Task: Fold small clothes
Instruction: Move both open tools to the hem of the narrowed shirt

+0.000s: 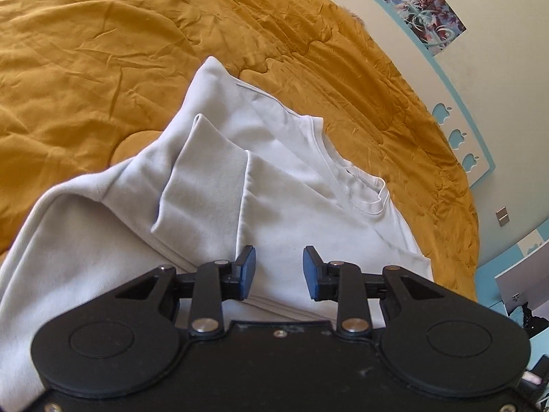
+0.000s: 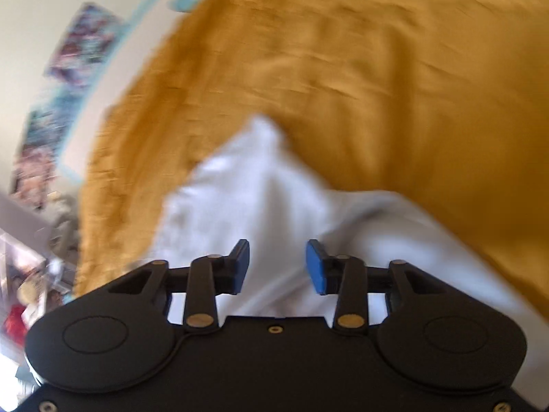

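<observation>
the white top (image 1: 291, 185) lies part-folded at frame centre on the bed (image 1: 85, 51), one sleeve laid in. both grippers, left (image 1: 278, 273) and right (image 2: 278, 267), gape empty; more folds remain.

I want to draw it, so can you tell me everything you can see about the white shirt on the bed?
The white shirt looks soft and thick, like a sweatshirt, with a ribbed round neckline. It lies on the mustard-yellow quilt, partly folded: one sleeve is laid back across the body, making layered creases. Nothing grips it; it just rests on the quilt.
</observation>
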Demonstrator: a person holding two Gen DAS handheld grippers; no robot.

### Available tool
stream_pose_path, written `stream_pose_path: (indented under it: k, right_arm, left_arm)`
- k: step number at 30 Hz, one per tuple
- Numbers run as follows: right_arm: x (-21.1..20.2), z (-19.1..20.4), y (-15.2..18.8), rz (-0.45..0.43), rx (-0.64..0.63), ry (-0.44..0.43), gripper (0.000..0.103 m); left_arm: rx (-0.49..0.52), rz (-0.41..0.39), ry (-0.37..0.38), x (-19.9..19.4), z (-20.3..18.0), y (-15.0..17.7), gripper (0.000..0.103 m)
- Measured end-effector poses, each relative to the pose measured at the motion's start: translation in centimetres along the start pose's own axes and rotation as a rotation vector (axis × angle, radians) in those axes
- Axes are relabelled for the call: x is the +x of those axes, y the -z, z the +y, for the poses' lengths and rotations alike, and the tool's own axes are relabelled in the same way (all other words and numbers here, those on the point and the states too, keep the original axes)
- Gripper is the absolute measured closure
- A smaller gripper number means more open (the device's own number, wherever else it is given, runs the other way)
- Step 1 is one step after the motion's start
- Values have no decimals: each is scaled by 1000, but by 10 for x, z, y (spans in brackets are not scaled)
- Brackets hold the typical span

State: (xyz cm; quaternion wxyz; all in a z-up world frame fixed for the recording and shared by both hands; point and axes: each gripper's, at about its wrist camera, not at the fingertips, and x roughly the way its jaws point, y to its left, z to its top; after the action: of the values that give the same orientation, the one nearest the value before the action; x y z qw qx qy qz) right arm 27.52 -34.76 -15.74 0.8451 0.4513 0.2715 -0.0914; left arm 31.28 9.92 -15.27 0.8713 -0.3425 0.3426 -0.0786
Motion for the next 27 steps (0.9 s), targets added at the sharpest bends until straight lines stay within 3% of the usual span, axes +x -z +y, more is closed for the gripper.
stream_pose_path:
  k: [1,3,10,14,16,19,22,24,27]
  right_arm:
    - [2,-8,-2,5,21,3,87]
    - [4,-21,-6,20,63,-8,91]
    - [-1,-29,-5,33,9,0,90]
    - [-25,-5,-15,93,44,-63,77]
    - [-54,20,-26,84,-54,-151,72]
    - [-109,38,-40,48,-231,-231,50]
    - [-164,37,-49,133,-407,-345,49]
    - [-195,26,-49,236,-517,-355,49]
    - [-221,1,-42,347,-652,-284,49]
  left_arm:
    - [5,7,-1,1,1,-1,70]
    - [10,10,0,4,2,0,69]
    - [11,14,14,5,1,-5,69]
    - [69,3,66,-23,-26,-21,67]
    - [151,-8,117,-54,-49,-27,59]
    - [244,-8,177,-106,-71,-27,55]
    - [311,48,253,-162,-71,-15,54]
    - [361,84,229,-198,-59,-2,54]
    - [386,145,114,-238,-25,19,54]
